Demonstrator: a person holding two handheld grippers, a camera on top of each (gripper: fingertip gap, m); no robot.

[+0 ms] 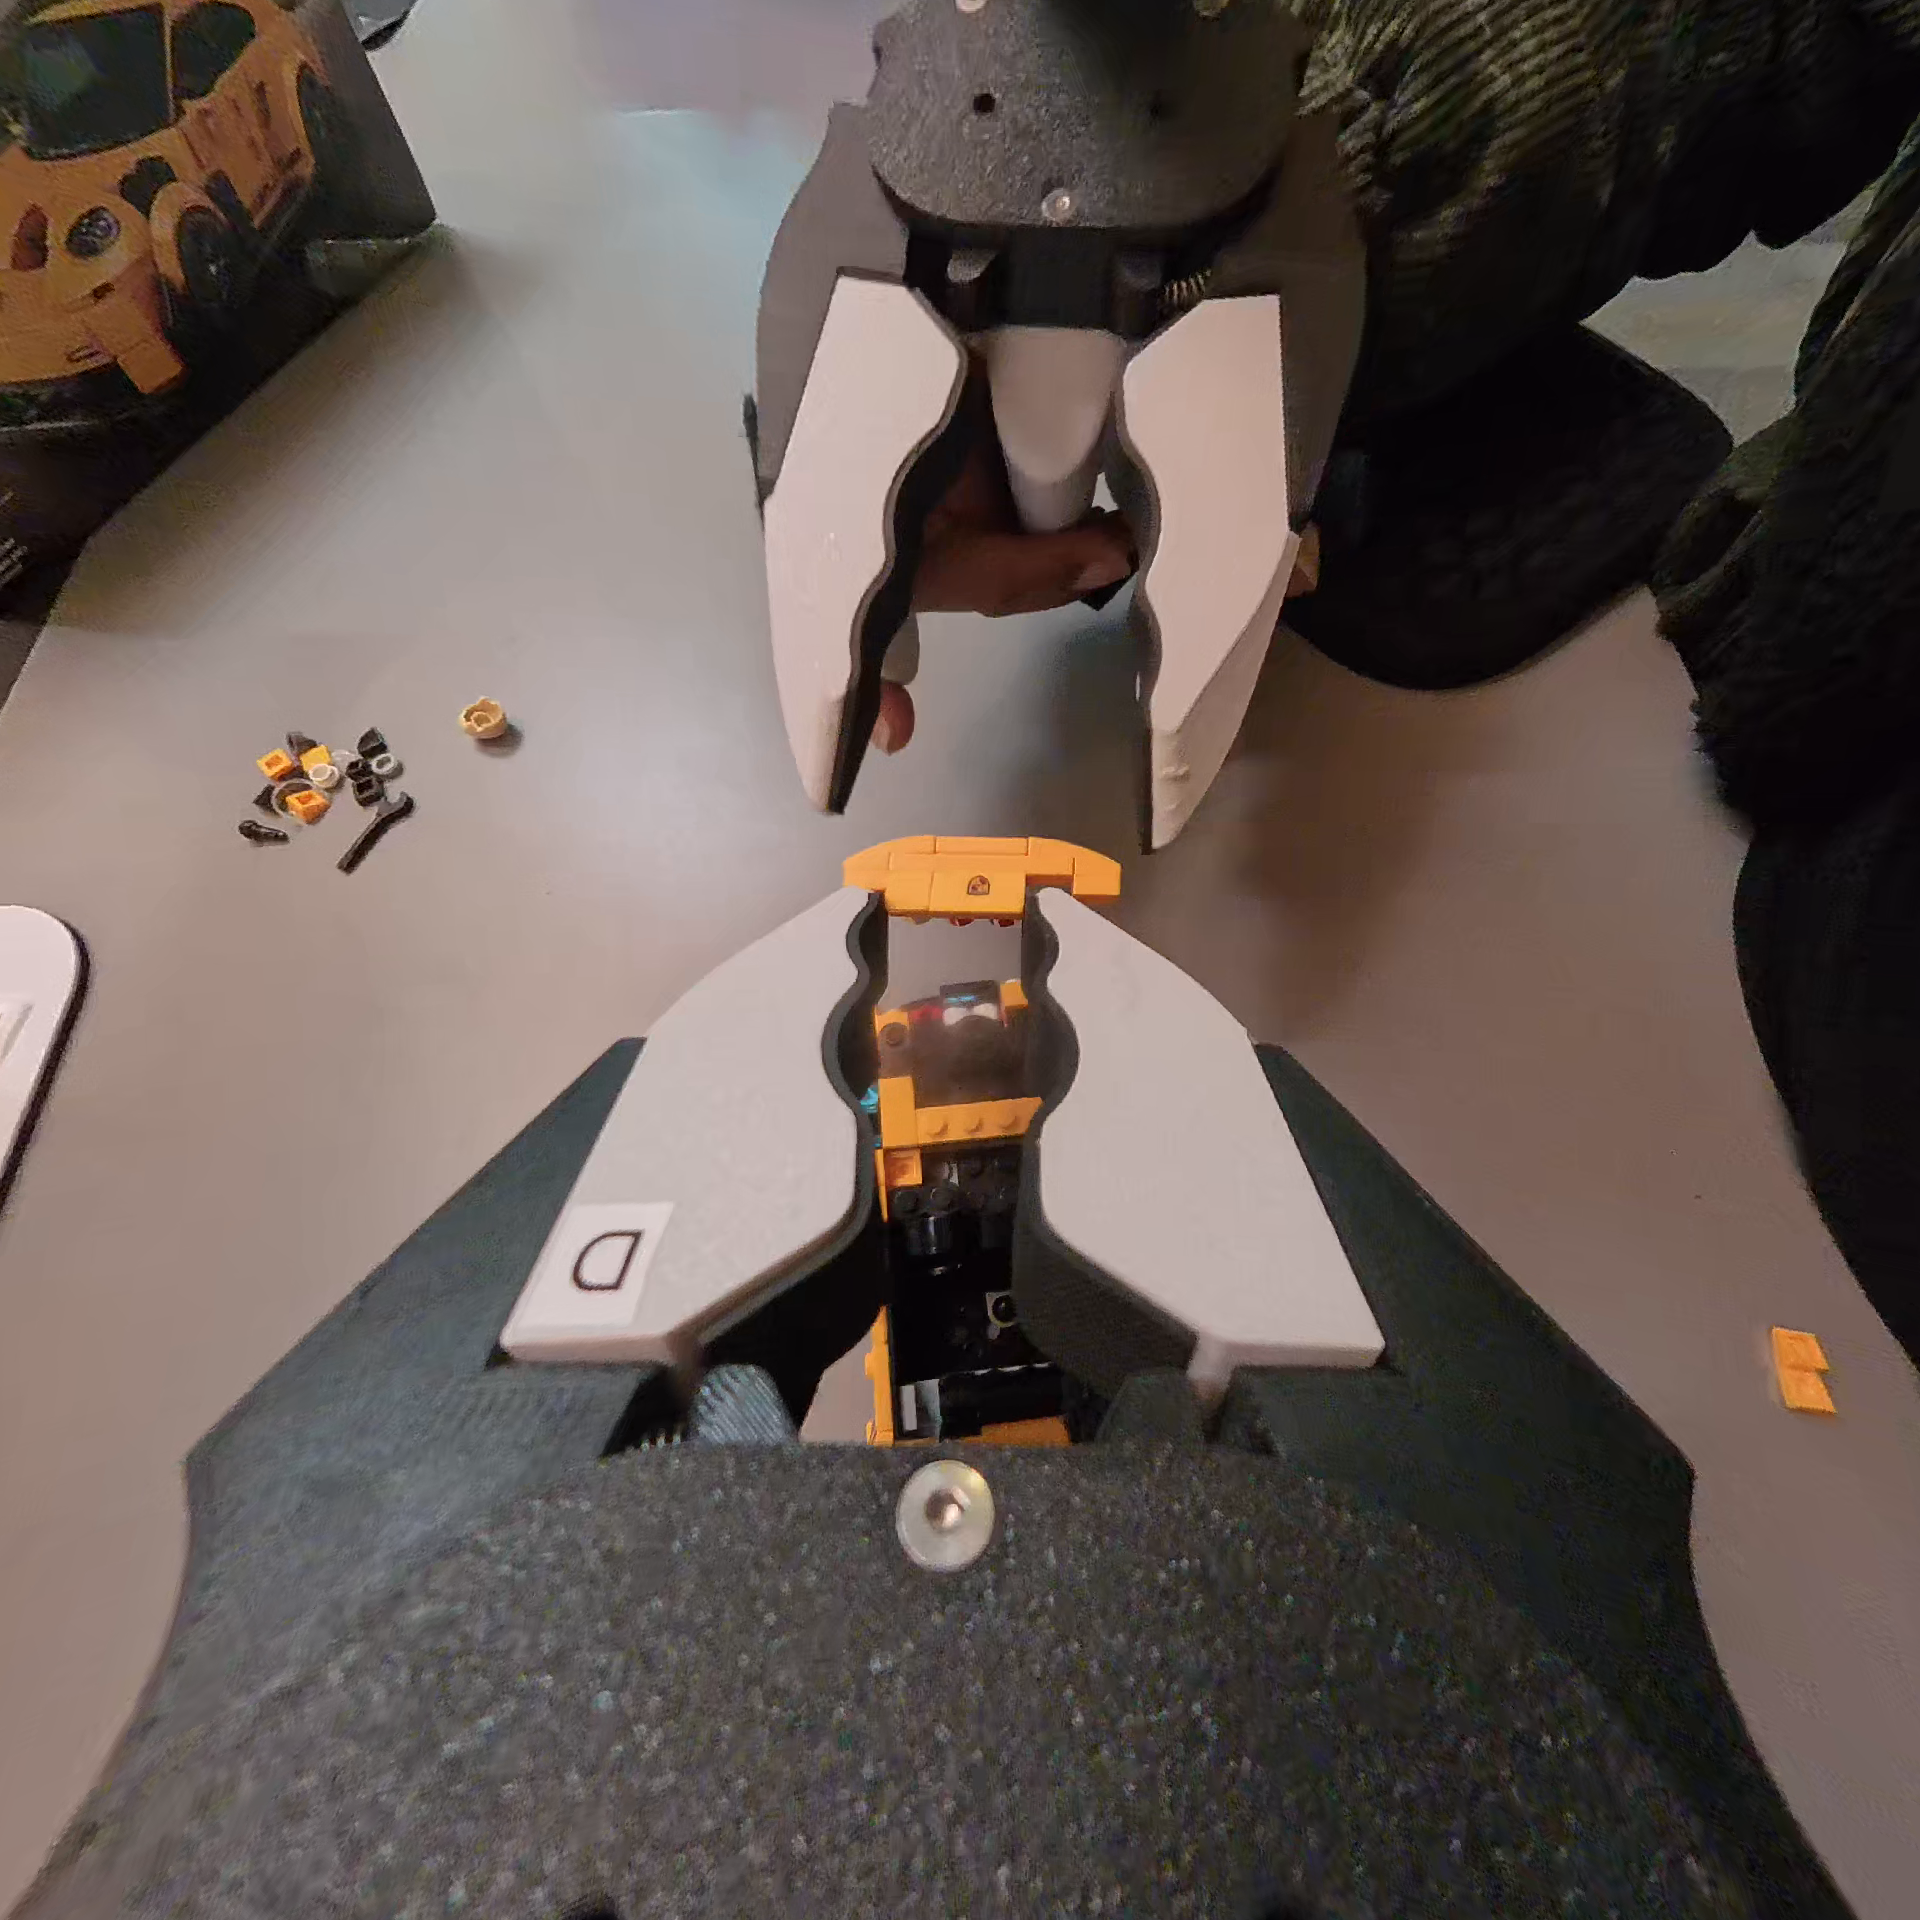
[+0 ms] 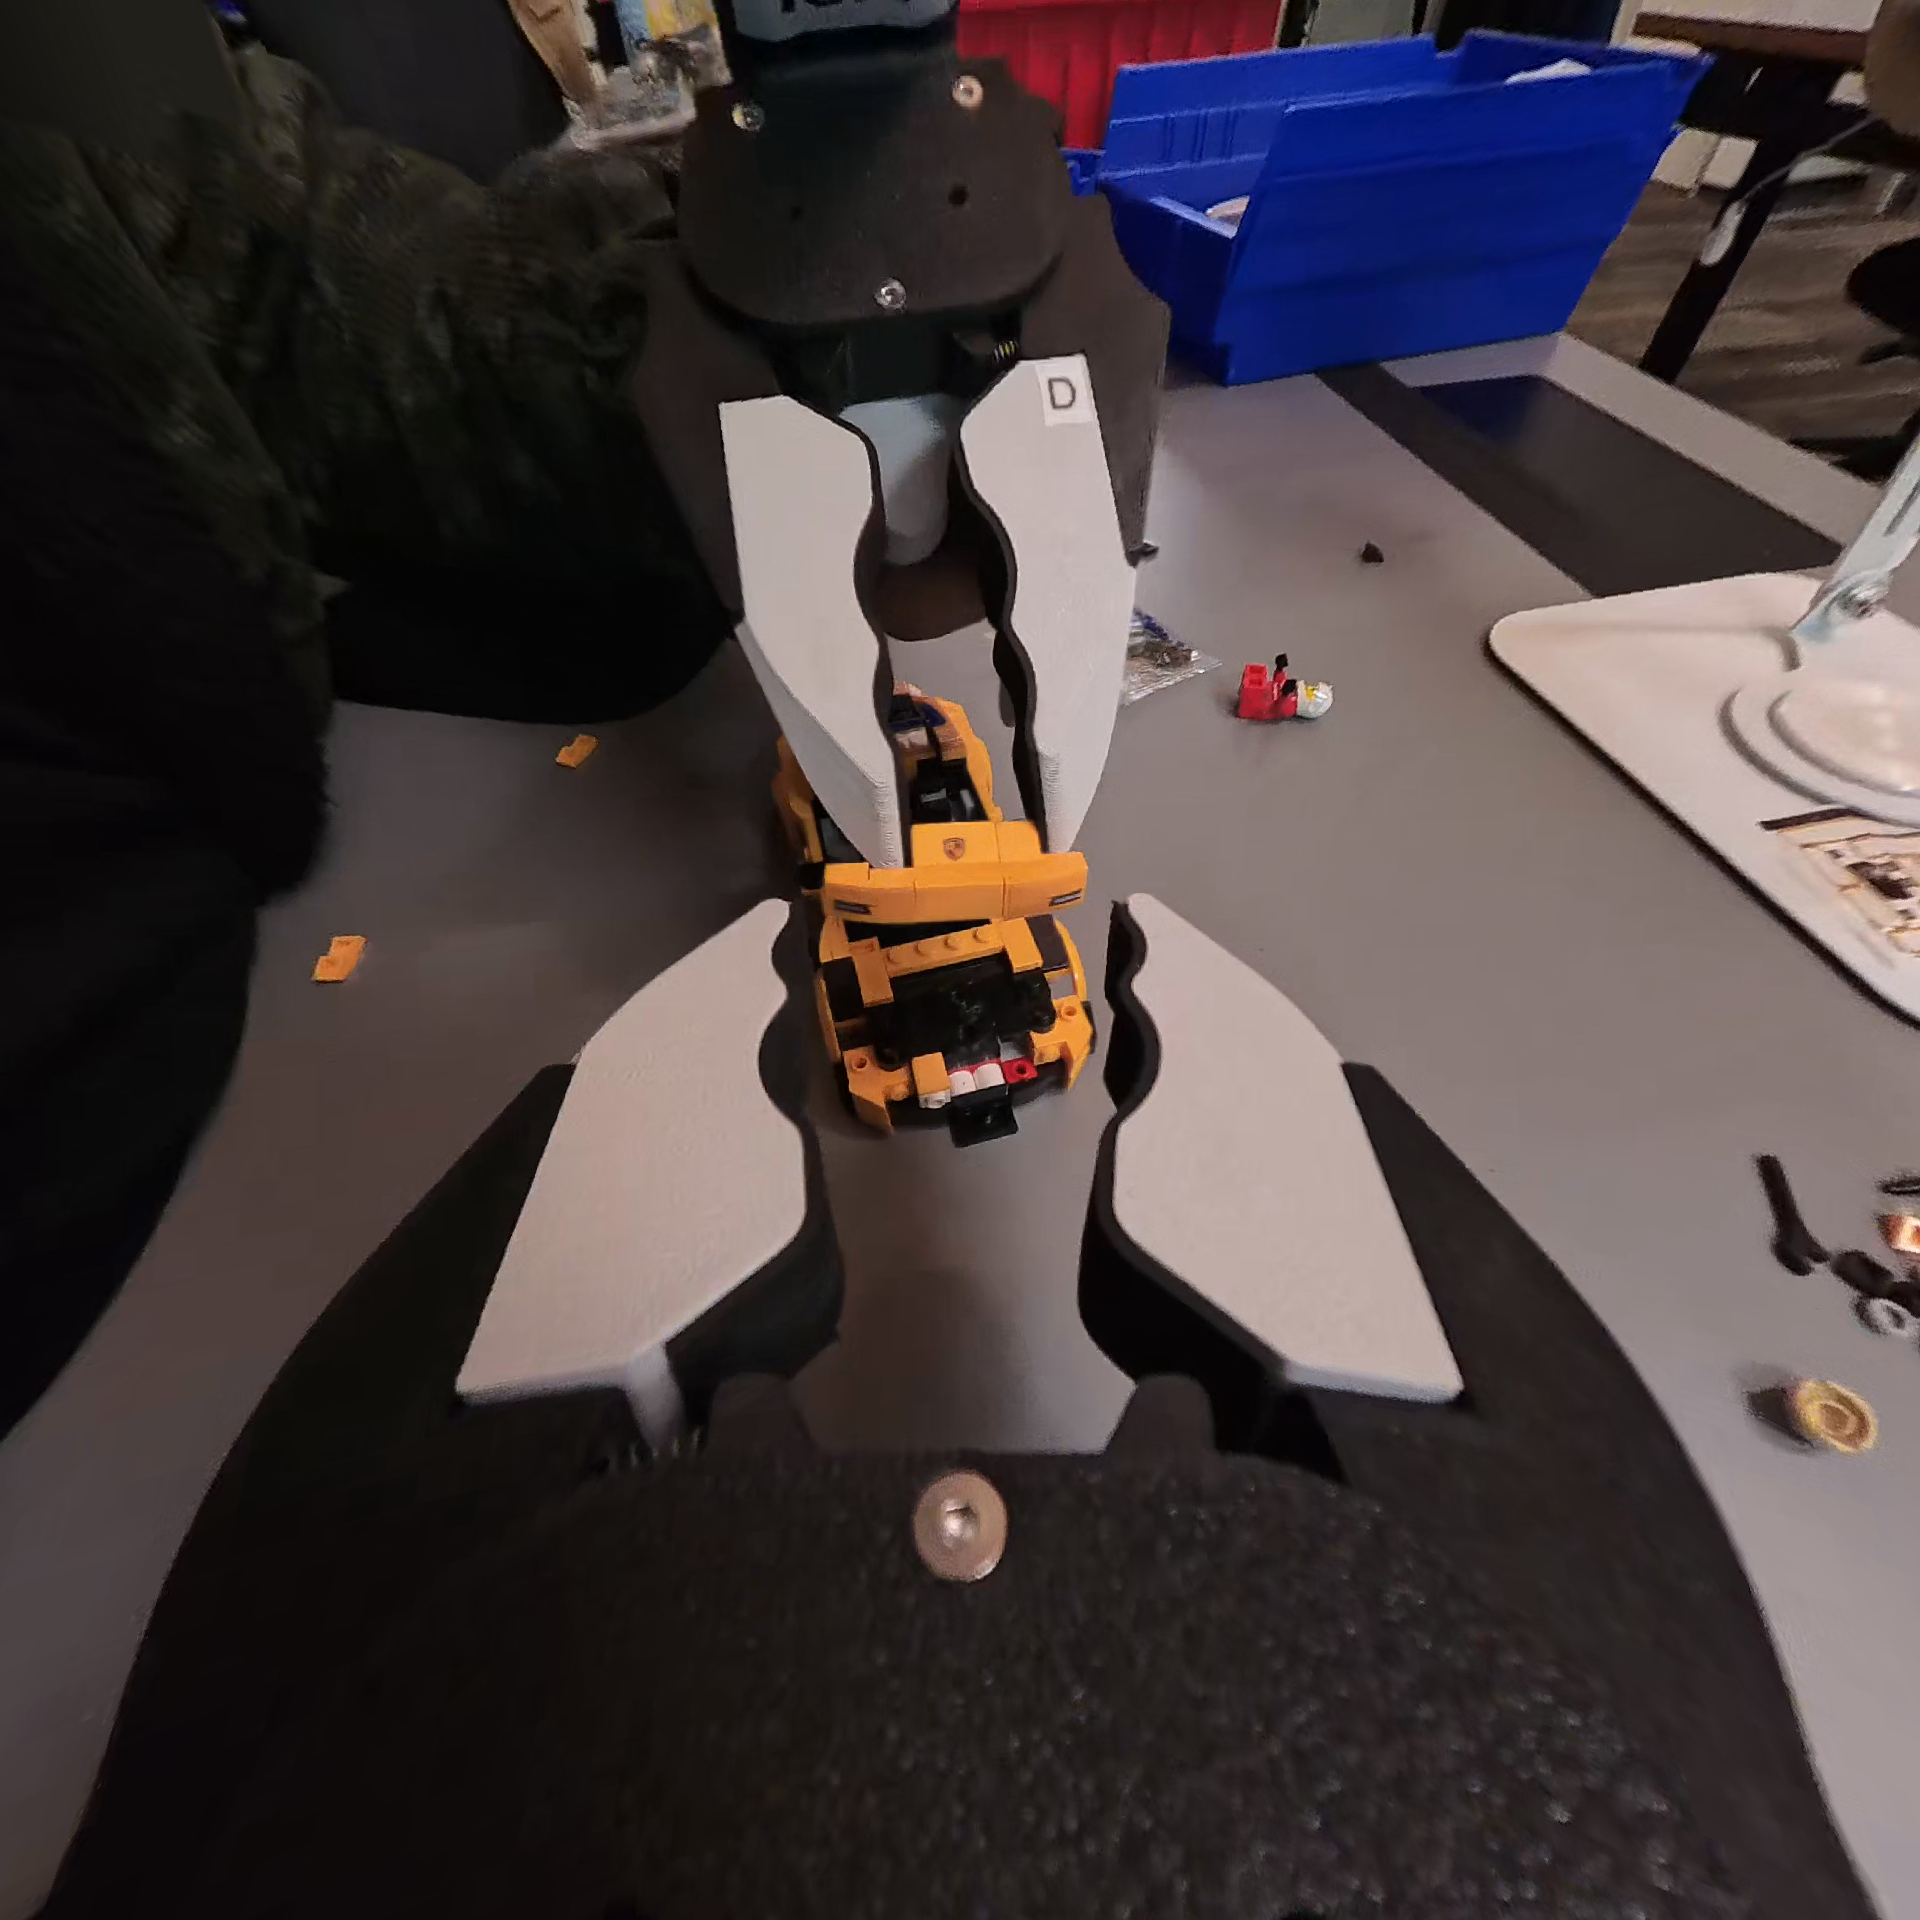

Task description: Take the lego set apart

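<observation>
The left gripper point(image 1: 956, 914) carries a white sticker point(image 1: 606, 1259) with one black letter on its finger, and the toy car point(image 2: 945, 966) has a small crest badge on its orange front part. A dark box point(image 1: 177, 229) with a picture of an orange car and some print lies on the counter point(image 1: 520, 468), far left of the toy car in the left wrist view.

The counter is smooth and grey. Behind the toy car in the right wrist view there is a blue plastic bin point(image 2: 1382, 187), and to the right of the car a white flat base point(image 2: 1704, 727) sits on the counter. A person's dark knitted sleeve point(image 2: 260, 395) is on the left of the car in that view.

The toy car is orange and black, partly open, so the black inside shows. It stands on the counter, and the left gripper is clamped on its body from the sides. The right gripper point(image 2: 945, 914) has its fingers apart, one on each side of the car's near end, not touching it.

Left of the car in the left wrist view is a small pile of loose pieces point(image 1: 327, 784) in black, orange and grey, and near it a tan round piece point(image 1: 483, 719). Flat orange pieces point(image 1: 1801, 1369) lie to the right of the car.
</observation>
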